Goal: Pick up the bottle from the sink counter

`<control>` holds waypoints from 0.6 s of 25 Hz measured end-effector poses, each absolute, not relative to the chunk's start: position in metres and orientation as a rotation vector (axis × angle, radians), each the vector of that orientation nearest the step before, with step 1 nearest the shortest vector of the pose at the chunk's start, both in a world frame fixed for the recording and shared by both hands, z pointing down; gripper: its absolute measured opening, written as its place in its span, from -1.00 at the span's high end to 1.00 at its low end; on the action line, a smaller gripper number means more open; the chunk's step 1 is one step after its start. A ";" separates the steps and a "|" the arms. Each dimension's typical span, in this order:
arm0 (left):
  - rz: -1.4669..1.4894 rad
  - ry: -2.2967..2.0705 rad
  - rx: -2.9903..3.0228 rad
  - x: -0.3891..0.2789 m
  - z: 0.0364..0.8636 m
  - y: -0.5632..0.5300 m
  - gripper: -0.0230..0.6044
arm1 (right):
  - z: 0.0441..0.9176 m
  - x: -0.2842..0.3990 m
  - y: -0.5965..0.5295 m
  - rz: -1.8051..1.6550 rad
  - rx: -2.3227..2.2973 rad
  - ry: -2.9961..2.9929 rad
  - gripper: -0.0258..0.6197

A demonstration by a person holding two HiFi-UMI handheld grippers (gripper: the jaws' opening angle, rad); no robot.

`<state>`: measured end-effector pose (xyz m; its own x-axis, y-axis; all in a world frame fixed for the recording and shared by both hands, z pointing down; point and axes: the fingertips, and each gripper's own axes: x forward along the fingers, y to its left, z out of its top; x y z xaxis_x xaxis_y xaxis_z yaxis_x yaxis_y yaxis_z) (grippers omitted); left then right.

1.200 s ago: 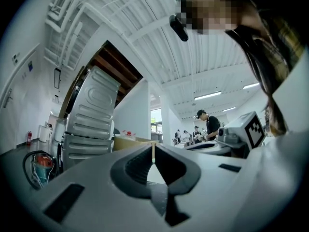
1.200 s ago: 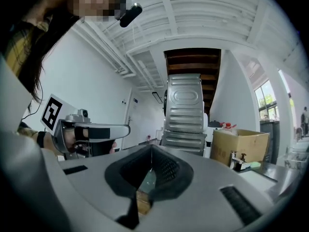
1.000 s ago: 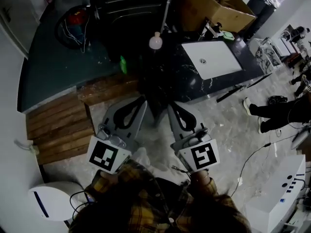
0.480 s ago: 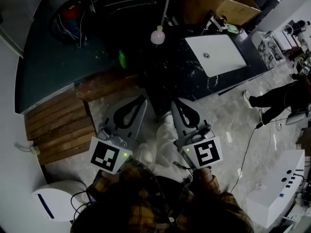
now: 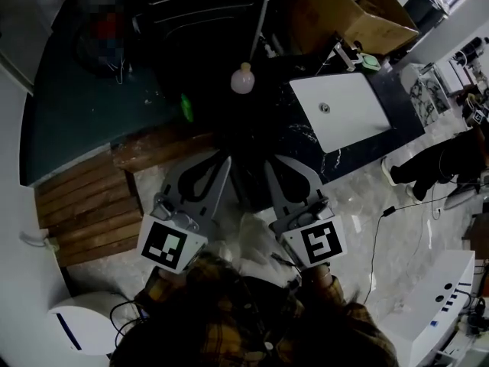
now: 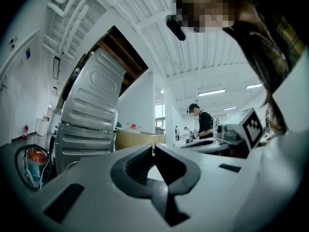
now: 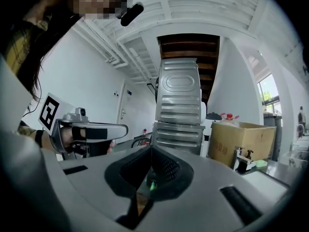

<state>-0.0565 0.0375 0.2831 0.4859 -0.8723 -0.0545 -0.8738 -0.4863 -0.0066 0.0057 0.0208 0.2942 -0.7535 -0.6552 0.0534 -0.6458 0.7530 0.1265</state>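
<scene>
the bottle, pale and round-bodied with a narrow neck, stood upright on the dark table, towards its far side, with nothing touching it. a thin pale rod ran away from just beyond it. to the bottle's right, well apart, a white rectangular sink was set into the same table, with a faucet at its far rim and a small green pad beside the faucet. a cardboard box stood behind the sink. to the bottle's left and nearer the camera, a small green item lay on the surface; the view was too dark to say what it was. wooden slats lay at the left, beside the table.

both grippers were held level and side by side at the table's near edge, well apart from the bottle. the left gripper had its jaws pressed together; in the left gripper view the tips met with nothing between them. the right gripper likewise had its jaws closed tip to tip and empty in the right gripper view. a yellow plaid shirt showed behind the marker cubes. a second person stood on the pale floor at the far right.
</scene>
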 end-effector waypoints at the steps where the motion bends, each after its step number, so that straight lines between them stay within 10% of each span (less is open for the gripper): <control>1: 0.066 1.576 -2.680 -0.053 0.283 0.025 0.83 | 0.294 0.006 0.010 -0.151 1.050 -2.855 0.87; 15: -0.001 1.727 -2.626 -0.025 0.291 -0.115 0.83 | 0.288 0.019 -0.126 -0.117 0.854 -2.905 0.87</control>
